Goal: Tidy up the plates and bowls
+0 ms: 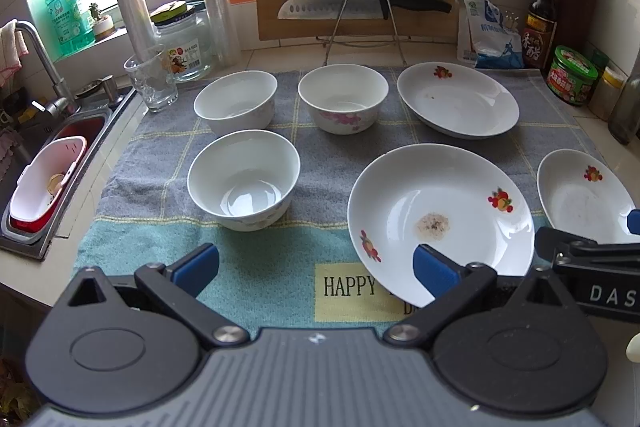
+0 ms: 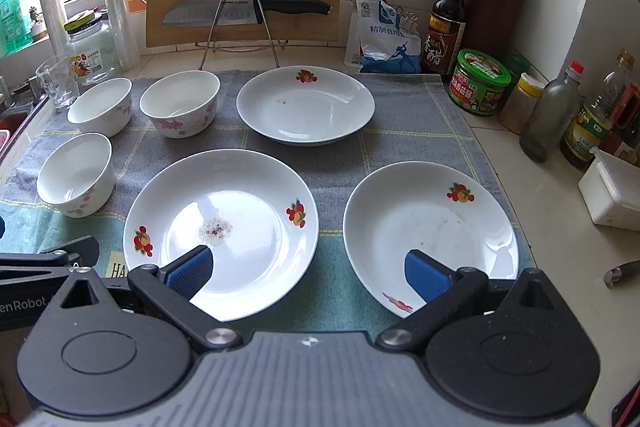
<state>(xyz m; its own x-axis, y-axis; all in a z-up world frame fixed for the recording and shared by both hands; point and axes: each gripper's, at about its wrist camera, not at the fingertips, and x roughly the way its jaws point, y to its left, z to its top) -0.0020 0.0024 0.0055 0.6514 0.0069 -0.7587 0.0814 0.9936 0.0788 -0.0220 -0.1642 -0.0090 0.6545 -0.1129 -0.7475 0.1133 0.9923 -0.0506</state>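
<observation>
We judge that nothing has been gathered yet: every dish lies apart on the towel [image 2: 340,291], so the first pick is the step in hand. Both claws hover at the near edge with nothing between their fingers. The left gripper [image 1: 316,269] stands spread wide, released, and so does the right gripper [image 2: 308,273].

Nearest, just ahead of the right claw and between its two blue pads, sit two plates: the crumbed plate [image 2: 222,231] under its left finger and the near-right plate [image 2: 430,231] under its right finger. From the left claw, that crumbed plate [image 1: 440,215] lies ahead to the right, and the near bowl [image 1: 244,179] ahead to the left.

Farther on, the far plate [image 2: 306,105] rests straight ahead of the right claw. The pink-flowered bowl [image 1: 343,97] and the far-left bowl [image 1: 236,101] sit straight ahead of the left claw, side by side.

Counted: three plates and three bowls, all upright, none touching.

The next move, as we see it, calls for one claw to close on a plate rim and nest it on another, and likewise for the bowls. The rims are thin and glazed, so the grip must be square.
</observation>
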